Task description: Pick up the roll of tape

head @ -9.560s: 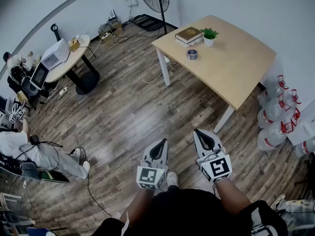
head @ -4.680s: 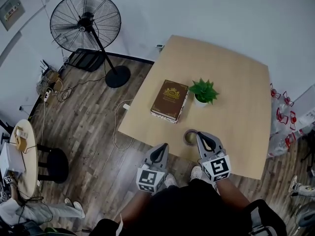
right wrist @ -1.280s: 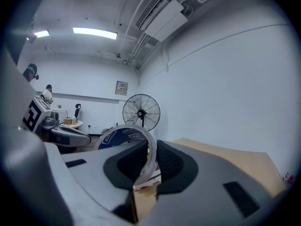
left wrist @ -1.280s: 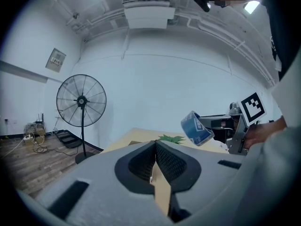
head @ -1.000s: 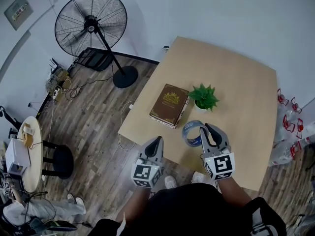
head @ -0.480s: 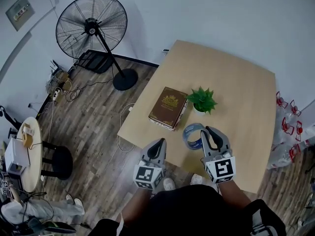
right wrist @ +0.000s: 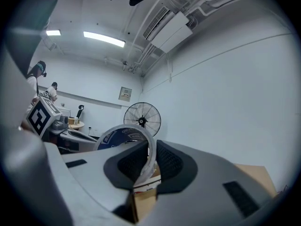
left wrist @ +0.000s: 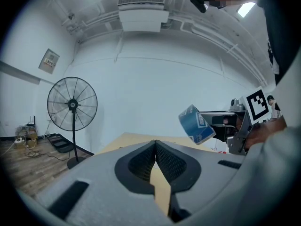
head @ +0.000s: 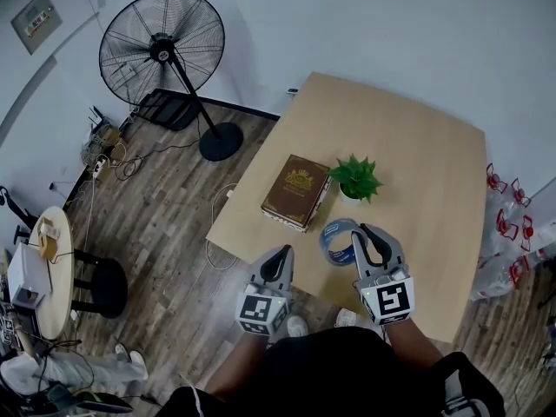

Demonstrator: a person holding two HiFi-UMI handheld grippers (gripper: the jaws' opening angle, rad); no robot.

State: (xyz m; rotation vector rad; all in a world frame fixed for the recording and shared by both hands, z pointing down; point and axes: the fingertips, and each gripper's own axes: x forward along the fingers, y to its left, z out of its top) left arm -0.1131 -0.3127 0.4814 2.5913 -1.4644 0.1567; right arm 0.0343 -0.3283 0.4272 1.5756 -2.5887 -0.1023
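Observation:
The roll of tape (head: pixel 337 237), a ring with a blue side and a pale rim, hangs in the air above the near part of the wooden table (head: pixel 434 155). My right gripper (head: pixel 365 237) is shut on its rim. In the right gripper view the roll of tape (right wrist: pixel 123 136) stands pinched between the two dark pads. The left gripper view shows the roll of tape (left wrist: pixel 196 125) held up at the right, clear of the table. My left gripper (head: pixel 278 261) hovers off the table's near edge, its jaws closed together with nothing between them.
A brown book (head: pixel 295 191) and a small potted plant (head: pixel 355 177) sit on the table just beyond the tape. A standing fan (head: pixel 163 48) is on the floor at the left. Water bottles (head: pixel 508 224) crowd the right edge, and a round side table (head: pixel 39 276) is at far left.
The right gripper and the tape have barely shifted over the last second. Much earlier the roll lay on the table by the book; now it is lifted off it.

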